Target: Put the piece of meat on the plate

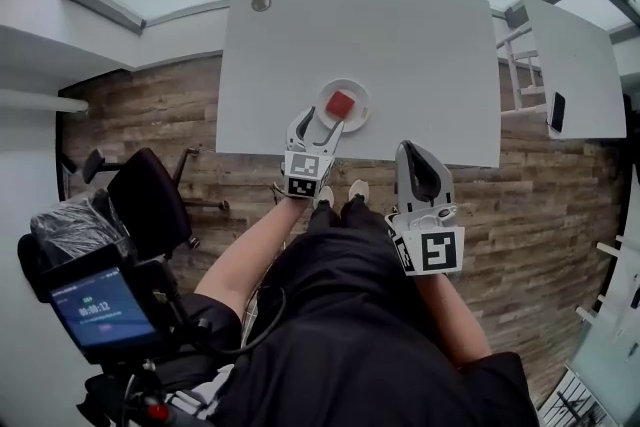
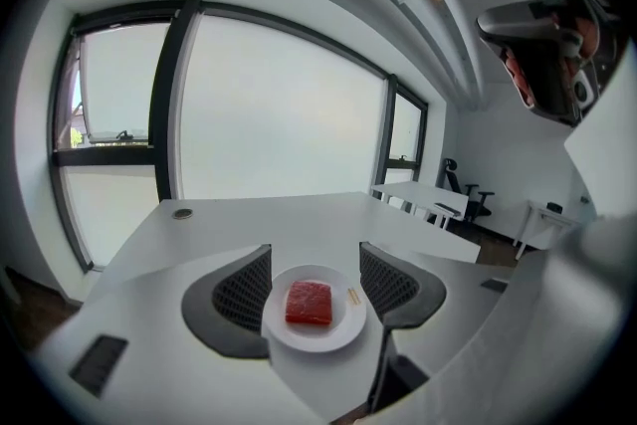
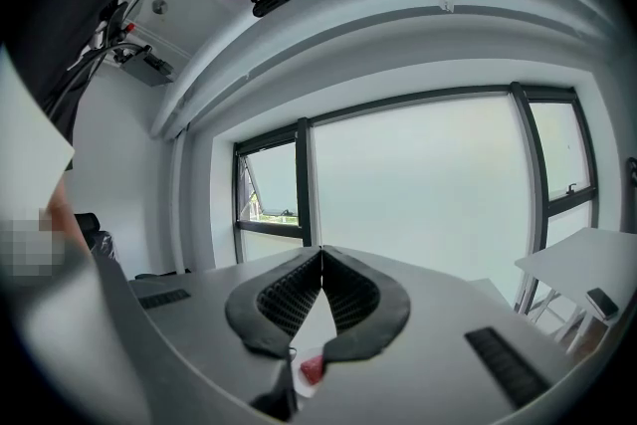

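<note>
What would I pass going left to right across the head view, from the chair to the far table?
office chair → left gripper → right gripper → black phone lying on the side table

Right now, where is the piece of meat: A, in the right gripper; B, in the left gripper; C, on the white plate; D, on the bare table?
C: the piece of meat lies flat on the white plate, and the left gripper is open to either side of it.
</note>
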The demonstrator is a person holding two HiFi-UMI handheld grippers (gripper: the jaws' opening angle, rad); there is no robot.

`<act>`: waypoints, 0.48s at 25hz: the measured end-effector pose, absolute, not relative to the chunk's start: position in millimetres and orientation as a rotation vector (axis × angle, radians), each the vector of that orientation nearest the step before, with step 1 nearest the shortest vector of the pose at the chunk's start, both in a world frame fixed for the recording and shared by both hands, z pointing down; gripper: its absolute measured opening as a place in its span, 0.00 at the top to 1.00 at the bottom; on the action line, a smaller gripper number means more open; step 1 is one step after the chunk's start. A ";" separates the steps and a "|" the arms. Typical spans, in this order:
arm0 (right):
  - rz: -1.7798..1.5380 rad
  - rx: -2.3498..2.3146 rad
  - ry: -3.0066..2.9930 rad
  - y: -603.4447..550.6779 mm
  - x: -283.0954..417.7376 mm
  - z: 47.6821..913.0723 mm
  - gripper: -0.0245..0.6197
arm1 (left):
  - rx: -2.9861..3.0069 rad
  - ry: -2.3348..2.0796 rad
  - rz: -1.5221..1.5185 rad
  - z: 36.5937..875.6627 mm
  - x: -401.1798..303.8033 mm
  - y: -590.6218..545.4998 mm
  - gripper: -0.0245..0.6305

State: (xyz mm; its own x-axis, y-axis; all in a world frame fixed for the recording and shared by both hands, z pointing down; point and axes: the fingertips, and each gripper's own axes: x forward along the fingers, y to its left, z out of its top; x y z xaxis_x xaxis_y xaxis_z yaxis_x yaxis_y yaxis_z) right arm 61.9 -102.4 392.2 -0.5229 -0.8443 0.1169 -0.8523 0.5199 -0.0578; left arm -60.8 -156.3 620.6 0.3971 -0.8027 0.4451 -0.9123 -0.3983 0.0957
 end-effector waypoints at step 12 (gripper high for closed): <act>0.118 1.440 -2.720 -84.8 38.6 378.8 0.95 | 2.312 -1.596 0.266 554.1 -66.7 -115.6 0.56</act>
State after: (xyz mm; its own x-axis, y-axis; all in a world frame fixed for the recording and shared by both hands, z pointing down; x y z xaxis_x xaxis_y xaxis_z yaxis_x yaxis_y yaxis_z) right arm 38.6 -84.8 378.8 -0.5613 -0.8227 0.0897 -0.8274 0.5603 -0.0388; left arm -66.7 -115.6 554.1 0.3594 -0.8735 0.3283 -0.9328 -0.3259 0.1538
